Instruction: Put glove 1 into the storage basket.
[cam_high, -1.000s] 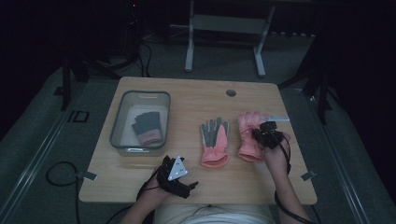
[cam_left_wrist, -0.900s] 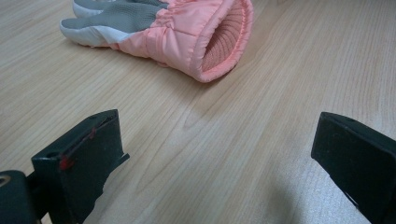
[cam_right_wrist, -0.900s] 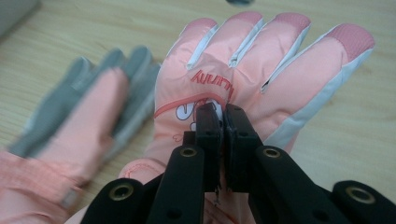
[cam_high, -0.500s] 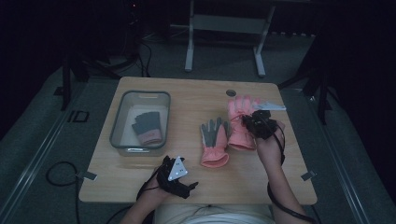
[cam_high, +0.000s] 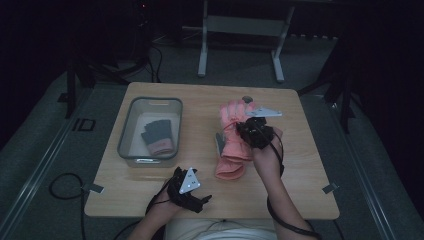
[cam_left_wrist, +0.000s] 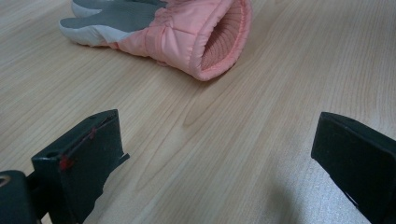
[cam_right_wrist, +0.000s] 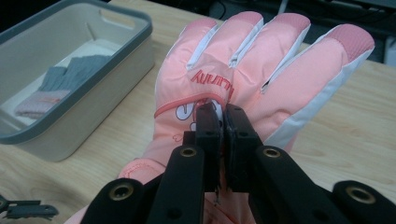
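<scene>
My right gripper (cam_right_wrist: 223, 116) is shut on the back of a pink padded glove (cam_right_wrist: 261, 60), pinching its fabric below the fingers. In the high view this held glove (cam_high: 234, 117) hangs from the right gripper (cam_high: 252, 131) above the table, partly over a second pink glove (cam_high: 230, 167) that lies flat with its grey palm up. That lying glove (cam_left_wrist: 187, 32) shows its open cuff toward my left gripper (cam_left_wrist: 217, 123), which stands open and apart from it. The left gripper (cam_high: 200, 197) rests near the table's front edge.
A grey plastic bin (cam_high: 125, 132) stands at the table's left and holds a grey knit glove with a pink cuff (cam_high: 157, 137). The bin's wall (cam_right_wrist: 116, 56) is just left of the held glove. A metal stand's legs (cam_high: 202, 55) rise behind the wooden table (cam_high: 310, 165).
The right gripper has lifted the pink glove and carried it left and away, so that it now overlaps the lying glove. The left gripper has stayed put.
</scene>
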